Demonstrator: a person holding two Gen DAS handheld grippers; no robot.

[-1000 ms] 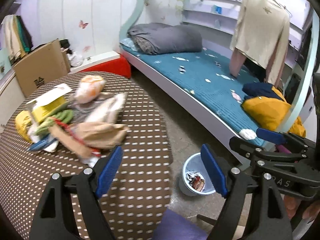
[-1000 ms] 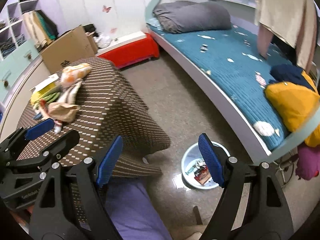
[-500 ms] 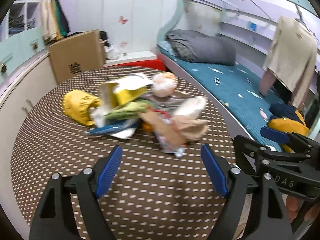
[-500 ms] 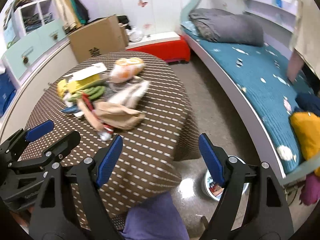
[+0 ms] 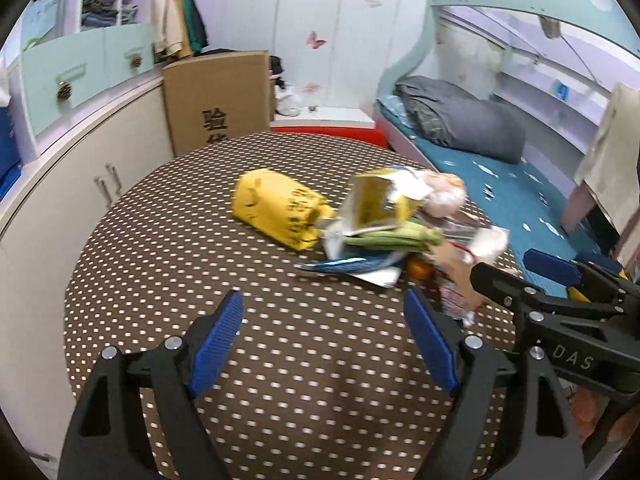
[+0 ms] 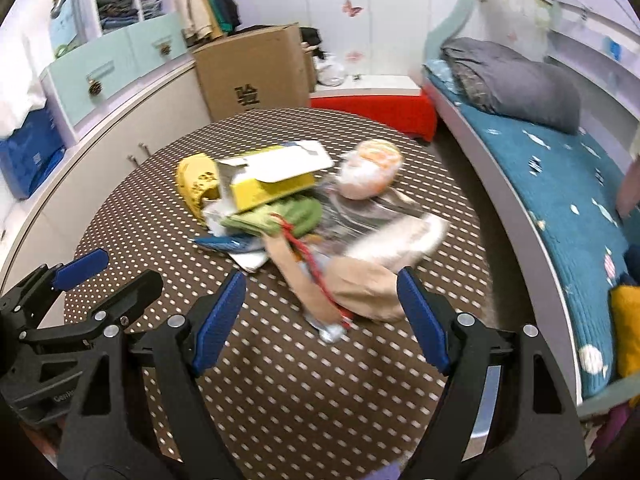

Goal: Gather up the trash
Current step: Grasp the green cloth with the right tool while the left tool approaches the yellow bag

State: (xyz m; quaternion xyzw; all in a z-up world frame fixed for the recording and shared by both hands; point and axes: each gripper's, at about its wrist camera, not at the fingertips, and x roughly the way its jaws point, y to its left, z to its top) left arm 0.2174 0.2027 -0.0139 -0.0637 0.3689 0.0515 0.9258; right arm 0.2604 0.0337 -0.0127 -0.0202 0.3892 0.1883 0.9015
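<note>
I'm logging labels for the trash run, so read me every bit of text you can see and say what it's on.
"DAS": on the right tongs.
"验": on the cardboard box; a second character below is cut off.
Yellow bag: dark print, too blurred to read.
Left tongs: small lettering, not fully readable.

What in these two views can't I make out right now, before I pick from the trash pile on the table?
- Trash pile: motion-blurred in both views; labels unreadable.
- Orange item, left wrist view: mostly buried under wrappers; identity unclear.
- Pile's right side, left wrist view: hidden behind the right gripper.
- Trash bin: in neither view.
- Cardboard box: its print cut off by the table edge.
</note>
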